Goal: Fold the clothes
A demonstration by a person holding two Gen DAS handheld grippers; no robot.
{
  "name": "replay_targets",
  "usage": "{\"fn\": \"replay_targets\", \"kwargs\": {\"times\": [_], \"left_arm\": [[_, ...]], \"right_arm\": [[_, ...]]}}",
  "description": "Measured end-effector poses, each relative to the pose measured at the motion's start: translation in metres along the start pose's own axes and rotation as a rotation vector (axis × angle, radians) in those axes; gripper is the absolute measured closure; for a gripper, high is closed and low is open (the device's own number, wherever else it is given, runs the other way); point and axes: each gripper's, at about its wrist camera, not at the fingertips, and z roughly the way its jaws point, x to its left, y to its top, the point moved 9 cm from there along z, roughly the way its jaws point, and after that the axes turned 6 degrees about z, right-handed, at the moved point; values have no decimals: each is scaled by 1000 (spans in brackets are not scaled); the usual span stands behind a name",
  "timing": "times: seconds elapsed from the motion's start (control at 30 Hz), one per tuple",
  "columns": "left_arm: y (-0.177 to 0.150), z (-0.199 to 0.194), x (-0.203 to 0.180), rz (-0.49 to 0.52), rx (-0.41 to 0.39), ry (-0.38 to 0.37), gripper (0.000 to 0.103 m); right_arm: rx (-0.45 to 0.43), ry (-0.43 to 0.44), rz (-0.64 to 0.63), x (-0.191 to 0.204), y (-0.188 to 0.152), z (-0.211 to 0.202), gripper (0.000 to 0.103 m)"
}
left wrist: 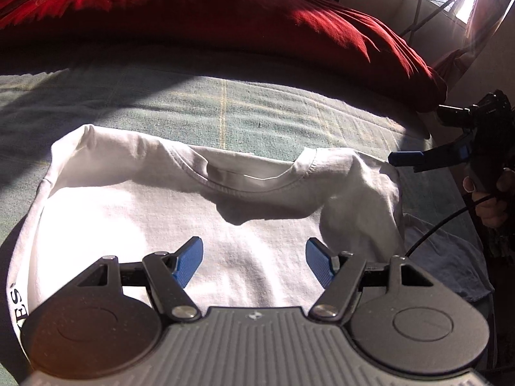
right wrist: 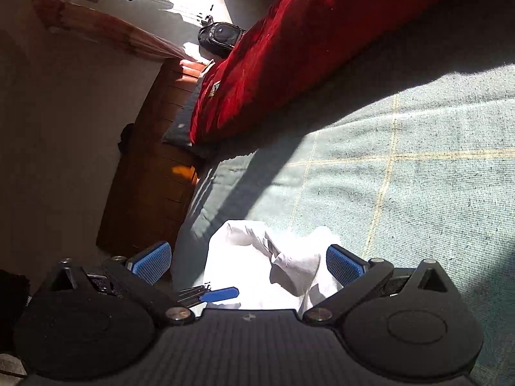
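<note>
The left gripper stood wide open and empty above the chest of the white T-shirt. The shirt lay on the green checked blanket, collar at 12 o'clock. The right gripper was also open, with nothing pinched. In the left wrist view it sat at 3 o'clock, just beside the bunched sleeve. A red duvet lay beyond at 12 o'clock. For a clean fold, the sleeve should probably be pinched at its edge, carried inward across the chest, and laid flat before release.
</note>
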Motion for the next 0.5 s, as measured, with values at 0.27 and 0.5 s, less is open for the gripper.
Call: {"fn": "replay_targets", "kwargs": {"times": [0.27, 0.5], "left_arm": [[7, -3, -2, 6, -11, -9, 33], [11, 8, -28, 66, -8, -49, 33]], "right_arm": [[-64, -145, 26, -18, -40, -43, 0], [13, -502, -107, -51, -83, -52, 0]]}}
